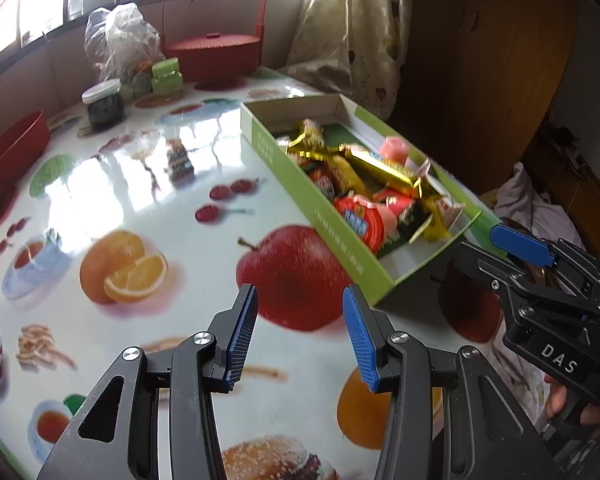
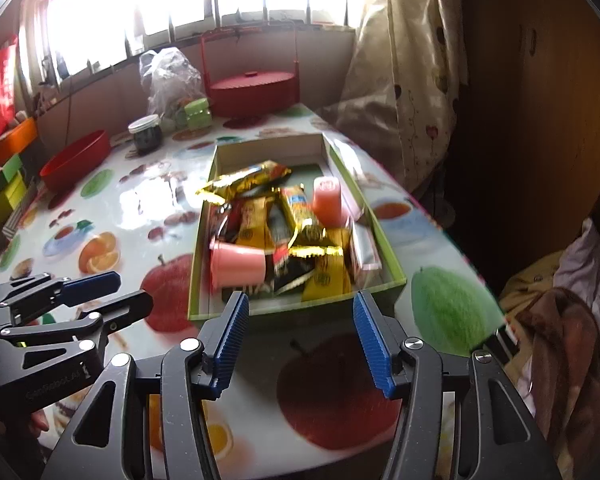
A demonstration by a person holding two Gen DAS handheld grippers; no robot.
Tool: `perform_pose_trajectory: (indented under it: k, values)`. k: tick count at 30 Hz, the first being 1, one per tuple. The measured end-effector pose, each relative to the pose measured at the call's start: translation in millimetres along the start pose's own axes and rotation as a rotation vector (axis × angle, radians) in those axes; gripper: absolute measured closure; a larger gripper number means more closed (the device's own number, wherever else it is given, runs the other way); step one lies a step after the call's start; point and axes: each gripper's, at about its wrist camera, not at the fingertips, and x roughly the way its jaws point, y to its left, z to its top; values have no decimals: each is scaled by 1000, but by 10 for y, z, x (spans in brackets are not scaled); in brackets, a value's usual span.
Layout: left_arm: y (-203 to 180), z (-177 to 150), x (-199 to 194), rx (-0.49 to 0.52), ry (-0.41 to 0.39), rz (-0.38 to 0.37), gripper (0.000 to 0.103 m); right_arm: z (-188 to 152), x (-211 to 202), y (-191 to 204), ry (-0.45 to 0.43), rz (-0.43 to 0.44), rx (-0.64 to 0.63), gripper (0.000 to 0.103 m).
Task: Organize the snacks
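Note:
A shallow green cardboard box (image 2: 198,280) lies on the fruit-print table, filled with snacks: gold-wrapped bars (image 2: 252,178), yellow and black packets (image 2: 324,276), a pink cup on its side (image 2: 238,264) and a second pink cup (image 2: 326,200). My right gripper (image 2: 300,340) hovers just in front of the box's near end, open, with nothing between its blue pads. My left gripper (image 1: 300,332) is open and empty over a printed red apple, to the left of the box (image 1: 340,256). Each wrist view also shows the other gripper: the right gripper (image 1: 478,244) and the left gripper (image 2: 134,290).
Along the far side of the table stand a red bowl (image 1: 12,152), a white-lidded jar (image 1: 102,104), a green container (image 1: 166,76), a clear plastic bag (image 1: 120,40) and a red lidded basket (image 1: 216,54). A curtain (image 1: 352,28) hangs past the box. Crumpled cloth (image 2: 572,320) lies beyond the table's right edge.

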Motion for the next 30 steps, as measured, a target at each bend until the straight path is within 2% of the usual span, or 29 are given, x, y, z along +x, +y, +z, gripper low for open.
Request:
perform_pose_trajectory:
  k: [9, 23, 30]
  values:
    - [-39, -163, 54, -10, 29, -7, 57, -235, 89, 68, 63, 11, -26, 46]
    - [-63, -255, 87, -19, 42, 39, 57, -371, 251, 96, 125, 19, -24, 45]
    - [-112, -263, 104, -3, 46, 72, 57, -397, 246, 113, 117, 11, -31, 44]
